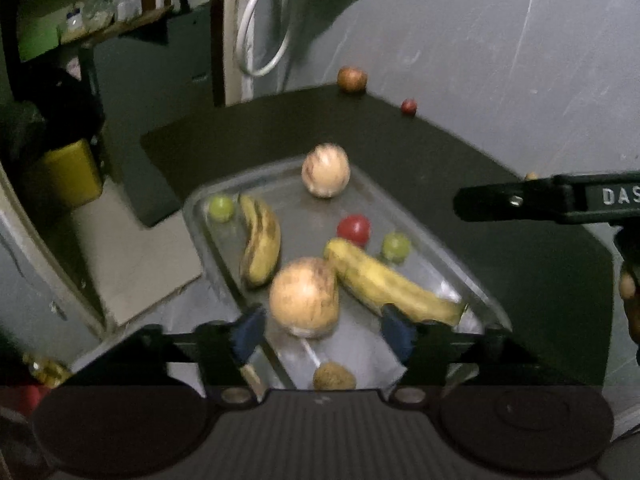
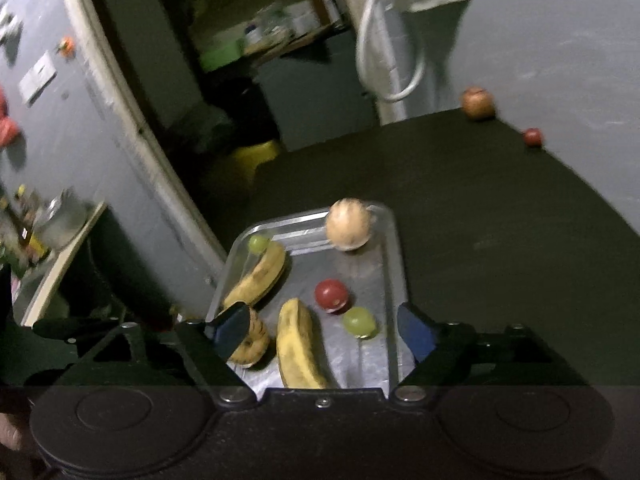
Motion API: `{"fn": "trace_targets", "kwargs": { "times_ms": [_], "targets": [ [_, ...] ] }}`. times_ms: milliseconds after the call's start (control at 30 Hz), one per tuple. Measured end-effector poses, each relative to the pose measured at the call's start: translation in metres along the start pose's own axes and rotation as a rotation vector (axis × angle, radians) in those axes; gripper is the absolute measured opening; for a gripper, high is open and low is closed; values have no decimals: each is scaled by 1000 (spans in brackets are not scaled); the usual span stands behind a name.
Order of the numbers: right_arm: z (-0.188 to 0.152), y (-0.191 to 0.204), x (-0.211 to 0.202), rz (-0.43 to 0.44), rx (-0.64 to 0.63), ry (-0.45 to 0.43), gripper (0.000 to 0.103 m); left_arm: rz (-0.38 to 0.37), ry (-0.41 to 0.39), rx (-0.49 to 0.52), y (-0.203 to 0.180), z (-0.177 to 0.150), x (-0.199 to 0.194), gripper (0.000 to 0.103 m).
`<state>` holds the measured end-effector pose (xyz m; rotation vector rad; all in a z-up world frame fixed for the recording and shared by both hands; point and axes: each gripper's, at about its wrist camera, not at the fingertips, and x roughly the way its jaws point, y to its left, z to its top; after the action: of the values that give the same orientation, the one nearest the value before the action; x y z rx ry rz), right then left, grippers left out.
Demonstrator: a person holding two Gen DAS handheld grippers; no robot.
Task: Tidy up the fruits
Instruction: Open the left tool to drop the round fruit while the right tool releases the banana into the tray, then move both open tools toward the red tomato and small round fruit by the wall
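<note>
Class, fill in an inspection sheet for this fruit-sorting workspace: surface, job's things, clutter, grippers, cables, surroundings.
Surface: dark table against a grey wall.
Job's things: metal tray holds two bananas, two pale round fruits, a red fruit and two green fruits; a brownish apple and a small red fruit sit off the tray at the table's far edge.
Clutter: nothing seen.
Grippers: left hand-held gripper open, holding nothing; right hand-held gripper open, holding nothing.
Cables: white cable looped on the wall.
Surroundings: shelf, yellow container.
</note>
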<state>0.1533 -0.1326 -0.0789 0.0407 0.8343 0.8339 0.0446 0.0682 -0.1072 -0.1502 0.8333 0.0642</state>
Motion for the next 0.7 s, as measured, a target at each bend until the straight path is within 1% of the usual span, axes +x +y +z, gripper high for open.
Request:
{"fn": "trace_targets", "kwargs": {
  "times_ms": [33, 100, 167, 267, 367, 467, 533, 700],
  "targets": [
    [2, -1, -8, -17, 21, -20, 87, -9, -10, 5, 1, 5, -1, 78],
    [5, -3, -23, -52, 62, -61, 96, -35, -32, 17, 4, 16, -5, 85],
    [7, -6, -40, -91, 113, -105, 100, -56, -52, 30, 5, 27, -5, 92],
    [6, -5, -62, -158, 172, -158, 102, -110, -86, 62, 3, 43, -6, 97],
    [1, 1, -80, -256, 213, -183, 102, -168, -105, 94, -1, 51, -5, 99],
    [-8, 8, -94, -350, 263, -185, 102, -231, -106, 134, -9, 54, -1, 99],
    [-16, 13, -103, -396, 295, -182, 102, -256, -102, 160, -16, 55, 3, 99],
    [-31, 24, -124, -441, 346, -225, 102, -282, -109, 192, -27, 63, 6, 99]
  ]
}}
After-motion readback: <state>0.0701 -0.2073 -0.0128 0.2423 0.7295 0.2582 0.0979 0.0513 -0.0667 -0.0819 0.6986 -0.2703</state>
